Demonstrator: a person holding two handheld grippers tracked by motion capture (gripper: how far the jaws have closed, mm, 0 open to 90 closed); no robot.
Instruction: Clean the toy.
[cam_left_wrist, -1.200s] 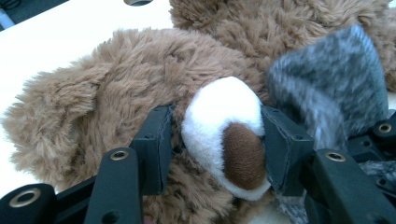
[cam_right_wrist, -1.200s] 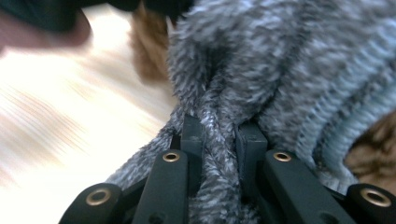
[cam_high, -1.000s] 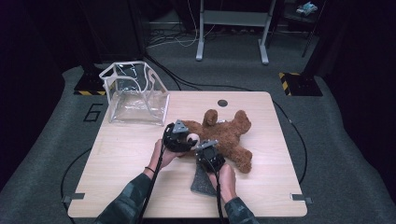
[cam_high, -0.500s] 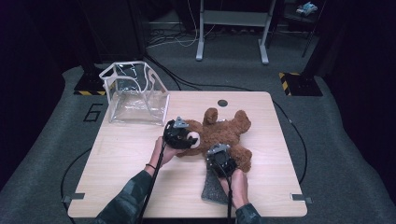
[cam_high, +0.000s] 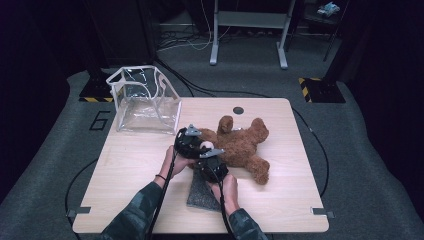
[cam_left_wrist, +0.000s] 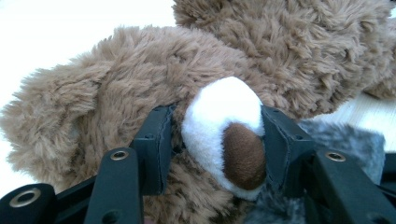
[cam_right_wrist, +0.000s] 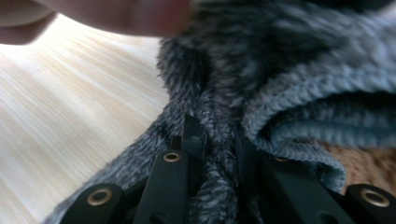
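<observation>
Teddy bear (cam_high: 240, 142) lay on tabletop (cam_high: 280, 200). Left tool (cam_left_wrist: 217, 140) clamped bear's muzzle; right tool (cam_right_wrist: 217, 144) pinched grey cloth (cam_high: 202, 192) beside bear. Clear bag (cam_high: 145, 100) stood apart, unfilled; wrapping judged barely started.

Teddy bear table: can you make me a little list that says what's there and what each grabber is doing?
table: light wood
teddy bear: brown, lying flat near the middle
left gripper: jaws closed on the bear's white snout
right gripper: jaws pinching a fold of the grey fuzzy cloth
grey fuzzy cloth: lies by the bear, on the person's side
clear plastic bag: stands open at the table's far left corner
</observation>
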